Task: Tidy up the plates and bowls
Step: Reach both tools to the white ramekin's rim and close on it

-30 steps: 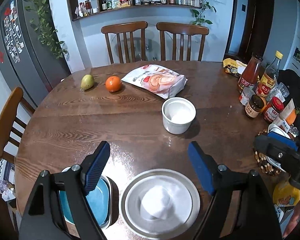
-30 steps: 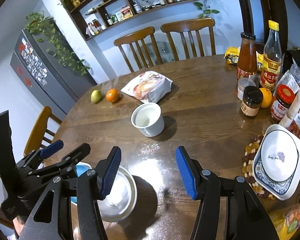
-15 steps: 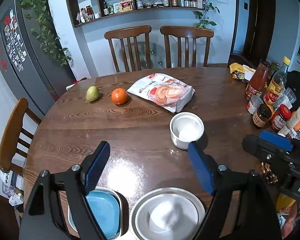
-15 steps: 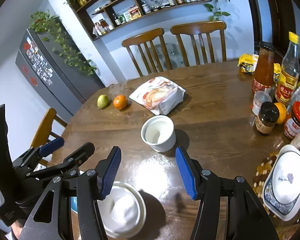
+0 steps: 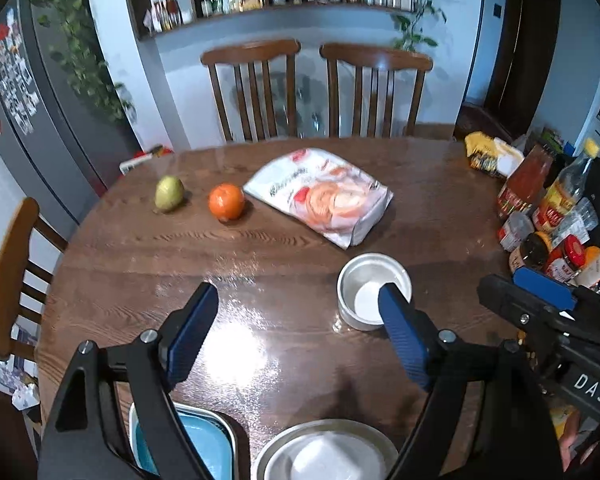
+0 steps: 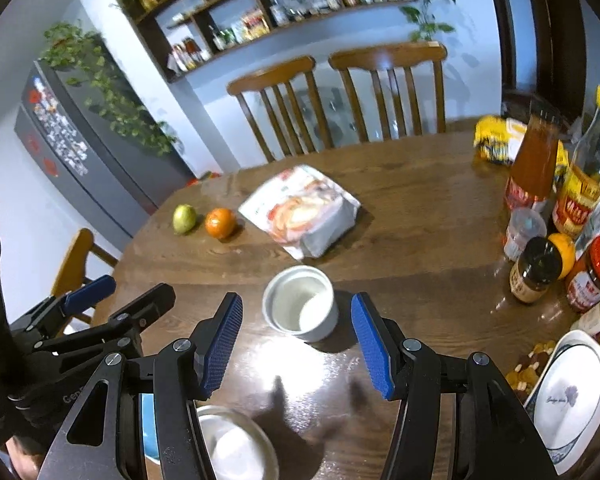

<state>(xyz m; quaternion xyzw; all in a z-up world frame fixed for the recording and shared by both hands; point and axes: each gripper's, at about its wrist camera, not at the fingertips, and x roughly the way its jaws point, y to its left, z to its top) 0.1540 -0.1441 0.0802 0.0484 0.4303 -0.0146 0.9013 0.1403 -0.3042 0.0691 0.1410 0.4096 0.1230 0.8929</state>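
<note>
I see my left gripper (image 5: 296, 334) gaping empty over the table (image 5: 284, 248), the white cup (image 5: 374, 296) just beyond its right finger.

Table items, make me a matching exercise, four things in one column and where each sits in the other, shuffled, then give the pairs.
Things:
1. white cup
2. pear
3. blue dish
4. patterned plate

Places:
A. far right edge, by the jars
B. near edge, behind the left gripper
C. just beyond the right gripper
D. left of the orange

Pairs: 1-C, 2-D, 3-B, 4-A
</note>
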